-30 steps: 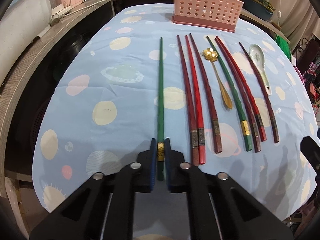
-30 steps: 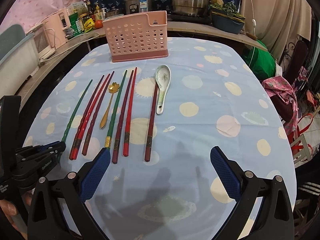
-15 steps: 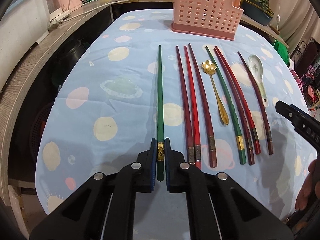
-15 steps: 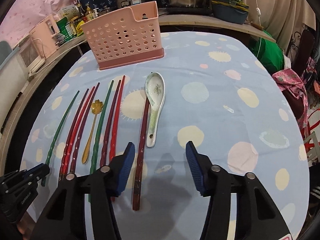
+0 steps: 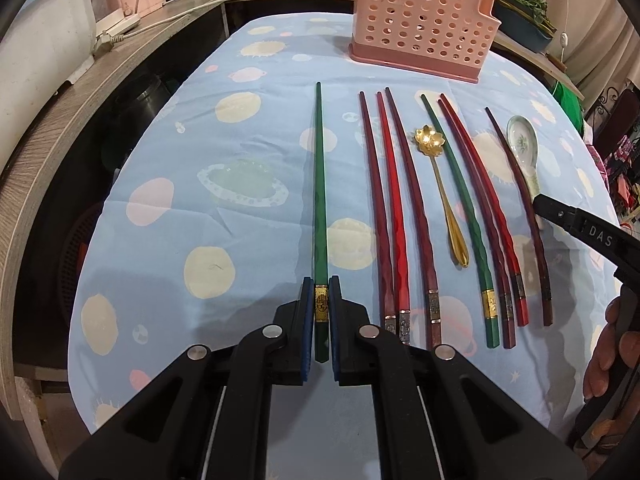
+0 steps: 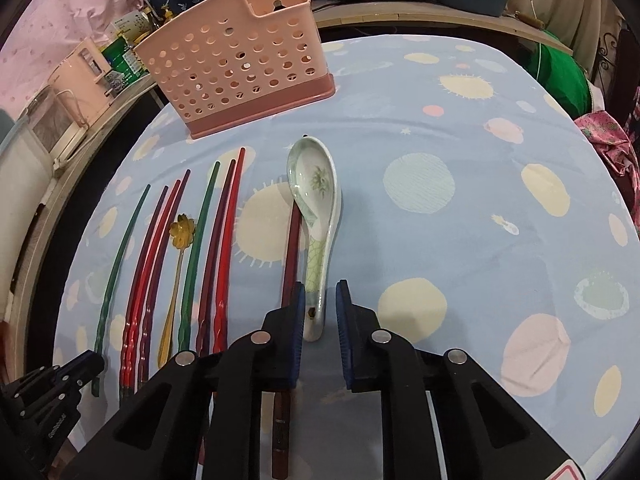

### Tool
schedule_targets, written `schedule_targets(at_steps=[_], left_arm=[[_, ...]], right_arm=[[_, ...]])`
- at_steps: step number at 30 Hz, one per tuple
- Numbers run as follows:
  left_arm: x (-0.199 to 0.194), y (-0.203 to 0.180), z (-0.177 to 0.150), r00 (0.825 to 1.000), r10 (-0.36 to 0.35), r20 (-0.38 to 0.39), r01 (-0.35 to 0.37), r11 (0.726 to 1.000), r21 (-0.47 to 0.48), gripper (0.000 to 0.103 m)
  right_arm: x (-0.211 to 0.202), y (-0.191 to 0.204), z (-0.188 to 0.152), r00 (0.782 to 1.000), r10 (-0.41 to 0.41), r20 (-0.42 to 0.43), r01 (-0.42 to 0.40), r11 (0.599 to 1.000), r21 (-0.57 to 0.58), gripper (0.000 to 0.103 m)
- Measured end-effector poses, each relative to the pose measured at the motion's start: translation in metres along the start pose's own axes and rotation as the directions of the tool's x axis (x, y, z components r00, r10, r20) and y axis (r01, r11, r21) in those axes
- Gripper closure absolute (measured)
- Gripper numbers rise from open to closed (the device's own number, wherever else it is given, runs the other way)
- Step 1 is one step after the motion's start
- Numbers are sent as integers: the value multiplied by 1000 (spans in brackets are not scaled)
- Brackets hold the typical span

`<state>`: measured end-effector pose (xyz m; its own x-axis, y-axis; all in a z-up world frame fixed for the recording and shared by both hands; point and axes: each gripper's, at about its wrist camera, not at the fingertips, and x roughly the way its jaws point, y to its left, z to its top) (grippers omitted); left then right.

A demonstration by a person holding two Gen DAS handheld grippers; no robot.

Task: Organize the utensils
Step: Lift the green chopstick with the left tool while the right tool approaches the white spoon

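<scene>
Closing from wide apart, right gripper (image 6: 320, 312) jaws around white ceramic spoon (image 6: 318, 216) handle; left gripper (image 5: 321, 312) unchanged, clamped on green chopstick (image 5: 319, 184).

Pink holder (image 5: 420, 20), blue tablecloth (image 5: 248, 128) (pastel planets), gold spoon (image 5: 442, 196).

I am looking at my table, its blue planet-print cloth (image 5: 224, 200) lying over it. Resting on the cloth are a pink perforated basket (image 5: 420, 24), a row of chopsticks (image 5: 394, 216), a gold spoon (image 5: 440, 184) and a ceramic spoon (image 6: 318, 216).
</scene>
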<state>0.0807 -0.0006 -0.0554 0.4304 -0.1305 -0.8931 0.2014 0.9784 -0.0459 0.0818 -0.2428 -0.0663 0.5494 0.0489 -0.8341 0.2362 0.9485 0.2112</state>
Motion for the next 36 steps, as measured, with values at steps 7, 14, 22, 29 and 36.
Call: schedule_targets(at_steps=[7, 14, 22, 29, 36], left_arm=[[3, 3, -1, 1000, -5, -12, 5, 1000, -12, 96], [2, 8, -3, 1000, -17, -11, 16, 999, -27, 96], [-19, 10, 3, 999, -28, 35, 29, 999, -27, 96], [-49, 14, 20, 993, -52, 106, 57, 998, -42, 96], [-77, 20, 42, 982, -62, 180, 73, 996, -53, 96]], right_arm=[[1, -2, -2, 1000, -3, 13, 3, 1000, -5, 95], [-8, -2, -3, 1000, -2, 19, 2, 1000, -3, 97], [-40, -3, 0, 997, -15, 79, 15, 1000, 1, 97], [-68, -2, 13, 989, -19, 147, 18, 1000, 8, 96], [-86, 4, 24, 982, -9, 189, 11, 1000, -6, 97]])
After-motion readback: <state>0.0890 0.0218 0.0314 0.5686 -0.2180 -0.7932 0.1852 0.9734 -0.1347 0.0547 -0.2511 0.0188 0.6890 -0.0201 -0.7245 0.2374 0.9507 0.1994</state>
